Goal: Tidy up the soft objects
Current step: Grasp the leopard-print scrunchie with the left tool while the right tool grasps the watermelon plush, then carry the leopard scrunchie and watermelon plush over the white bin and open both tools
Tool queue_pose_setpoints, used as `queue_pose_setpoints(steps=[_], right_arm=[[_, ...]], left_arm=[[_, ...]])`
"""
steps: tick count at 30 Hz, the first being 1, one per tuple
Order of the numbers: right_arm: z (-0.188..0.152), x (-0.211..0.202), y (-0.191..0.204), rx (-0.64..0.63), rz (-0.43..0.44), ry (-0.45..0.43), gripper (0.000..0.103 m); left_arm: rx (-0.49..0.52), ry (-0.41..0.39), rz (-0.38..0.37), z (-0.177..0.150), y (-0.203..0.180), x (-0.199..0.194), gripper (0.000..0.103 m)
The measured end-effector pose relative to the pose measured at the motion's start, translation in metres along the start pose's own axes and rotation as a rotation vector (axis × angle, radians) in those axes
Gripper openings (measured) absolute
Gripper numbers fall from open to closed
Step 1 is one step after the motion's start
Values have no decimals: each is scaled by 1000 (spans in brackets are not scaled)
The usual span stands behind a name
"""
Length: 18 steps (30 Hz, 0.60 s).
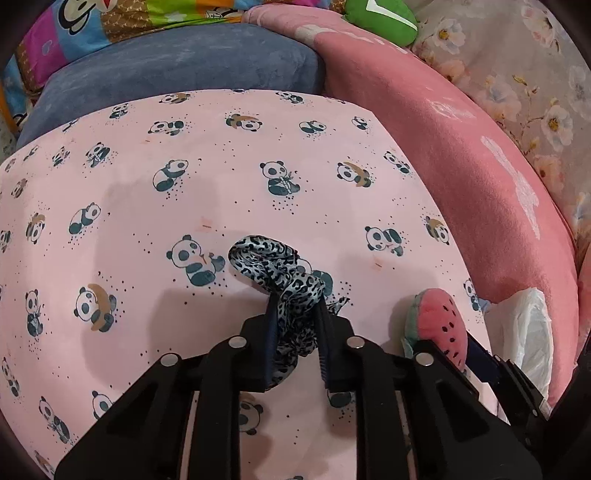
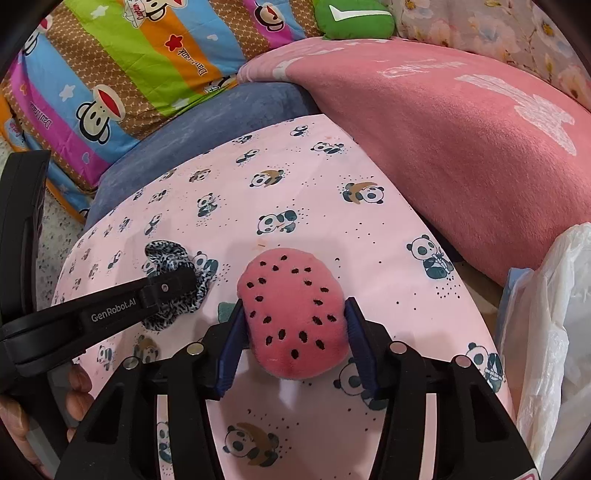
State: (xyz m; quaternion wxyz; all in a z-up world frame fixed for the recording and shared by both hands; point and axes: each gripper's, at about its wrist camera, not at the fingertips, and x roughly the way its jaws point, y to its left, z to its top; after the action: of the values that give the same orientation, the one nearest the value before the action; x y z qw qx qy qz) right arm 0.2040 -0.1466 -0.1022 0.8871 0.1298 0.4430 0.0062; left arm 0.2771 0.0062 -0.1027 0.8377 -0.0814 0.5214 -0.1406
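Note:
A blue-grey leopard-print scrunchie (image 1: 258, 258) lies on a pink panda-print cushion (image 1: 221, 166). My left gripper (image 1: 297, 299) is shut on it, with the fabric bunched between the blue pads. Seen from the right wrist, the scrunchie (image 2: 162, 254) sticks out past the left gripper (image 2: 177, 284). A pink watermelon plush (image 2: 291, 314) with black seeds sits on the cushion (image 2: 314, 206), and my right gripper (image 2: 293, 302) is shut on it, one pad against each side. In the left wrist view the plush (image 1: 439, 321) is at the lower right, with a right gripper finger (image 1: 480, 356) beside it.
A blue cushion (image 1: 166, 66) lies behind the panda cushion and a folded pink blanket (image 1: 461, 184) lies to its right. A green plush (image 1: 380, 18) and floral fabric (image 1: 535, 92) are further back. A striped cartoon quilt (image 2: 129, 74) fills the back left, with a white plastic bag (image 2: 554, 314) at the right.

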Motion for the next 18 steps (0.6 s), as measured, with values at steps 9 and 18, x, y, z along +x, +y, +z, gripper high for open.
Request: queue_pose_setpoints(steps=[9, 18], right_arm=[[-15, -42, 5, 7, 18, -33, 49], [-36, -96, 10, -6, 33, -87, 49]], left_arm=[[22, -43, -17, -24, -15, -43, 14], [33, -88, -31, -55, -27, -93, 14]])
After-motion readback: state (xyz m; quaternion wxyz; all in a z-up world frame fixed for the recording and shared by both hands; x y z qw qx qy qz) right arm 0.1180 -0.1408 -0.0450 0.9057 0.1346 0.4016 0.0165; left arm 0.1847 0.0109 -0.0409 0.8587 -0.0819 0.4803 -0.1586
